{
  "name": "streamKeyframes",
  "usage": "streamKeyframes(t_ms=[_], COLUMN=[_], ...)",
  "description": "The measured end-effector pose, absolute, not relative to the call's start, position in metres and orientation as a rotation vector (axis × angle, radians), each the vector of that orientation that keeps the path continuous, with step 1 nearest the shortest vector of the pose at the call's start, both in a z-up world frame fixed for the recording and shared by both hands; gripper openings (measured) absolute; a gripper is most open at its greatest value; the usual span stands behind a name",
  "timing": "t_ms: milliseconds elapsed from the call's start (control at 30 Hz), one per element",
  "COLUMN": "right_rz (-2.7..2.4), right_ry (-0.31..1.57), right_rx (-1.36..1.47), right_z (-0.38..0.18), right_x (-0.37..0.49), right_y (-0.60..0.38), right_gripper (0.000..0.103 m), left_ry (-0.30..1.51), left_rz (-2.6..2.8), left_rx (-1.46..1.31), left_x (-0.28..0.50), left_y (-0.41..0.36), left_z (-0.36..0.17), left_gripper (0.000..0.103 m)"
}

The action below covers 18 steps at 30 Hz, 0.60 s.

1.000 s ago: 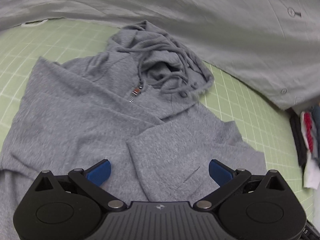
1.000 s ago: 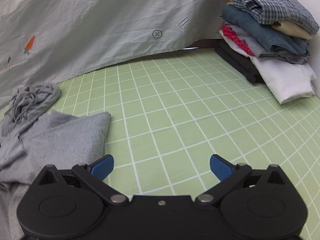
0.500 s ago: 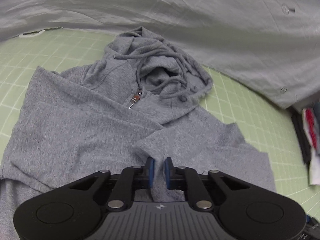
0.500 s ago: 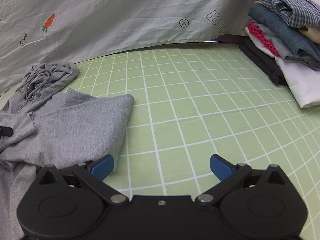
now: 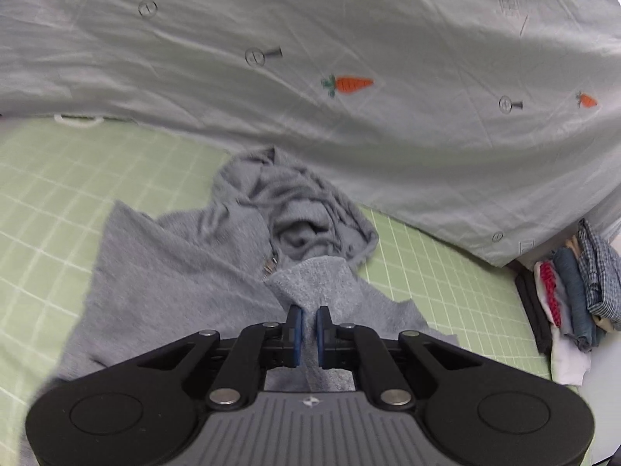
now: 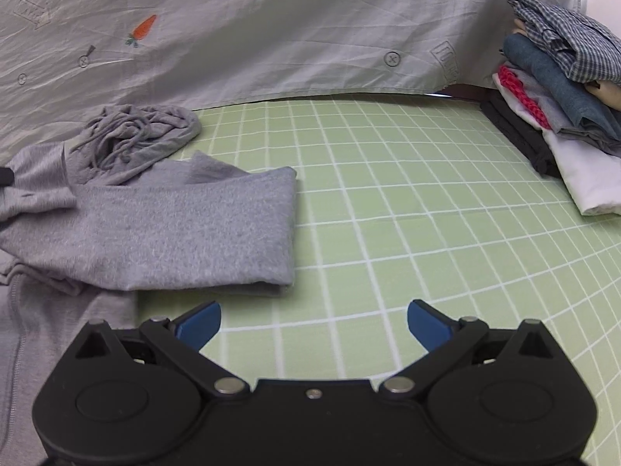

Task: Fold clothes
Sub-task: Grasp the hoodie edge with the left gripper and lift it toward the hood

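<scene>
We have the left gripper [image 5: 306, 326] with its fingers pinching a fold of the grey fleece hooded sweatshirt [image 5: 174, 272], which lies toward the green gridded tabletop's [image 6: 388, 202] back edge. The right gripper [image 6: 313, 320] hovers, fingers spread, holding nothing. So shallow a pinch may slip, or drag the folded sleeve [image 6: 186, 233] askew.

A light green mat [image 6: 407, 202] ruled with a white grid covers the work surface. On its left side lies a grey hoodie [image 6: 174, 225], spread flat with its hood [image 6: 143, 136] bunched at the far end. At the far right edge rests a stack of folded clothes [image 6: 562, 97]. A pale grey sheet [image 6: 271, 31] printed with small carrots hangs down along the far edge of the mat.
</scene>
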State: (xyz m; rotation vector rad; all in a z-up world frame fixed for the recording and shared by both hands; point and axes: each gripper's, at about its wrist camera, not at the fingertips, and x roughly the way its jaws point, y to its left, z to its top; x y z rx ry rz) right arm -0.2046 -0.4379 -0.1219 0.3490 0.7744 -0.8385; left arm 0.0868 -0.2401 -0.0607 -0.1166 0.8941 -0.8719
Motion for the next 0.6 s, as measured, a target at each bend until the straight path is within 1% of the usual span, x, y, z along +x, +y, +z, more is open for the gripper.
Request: streamKeyframes(t_ms=[233, 433, 600], right_rz=[-0.816, -0.815, -0.826], right_ry=[0.771, 0.767, 0.774], right_rx=[0.339, 0.331, 0.314], right_z=[-0.118, -0.121, -0.126], right_x=[-0.177, -0.142, -0.121], right_y=[-0.387, -0.355, -0.343], right_gripper=[0.103, 0.103, 0.103], left_ry=[0.825, 0.736, 0.714], left_rz=[-0.870, -0.844, -0.700], left_rx=[-0.227, -0.263, -0.308], left_x=[0.122, 0.162, 0.215], left_y=[-0.181, -0.130, -0.087], left_z=[-0.027, -0.003, -0.011], left_gripper=[0.008, 0.007, 0.008])
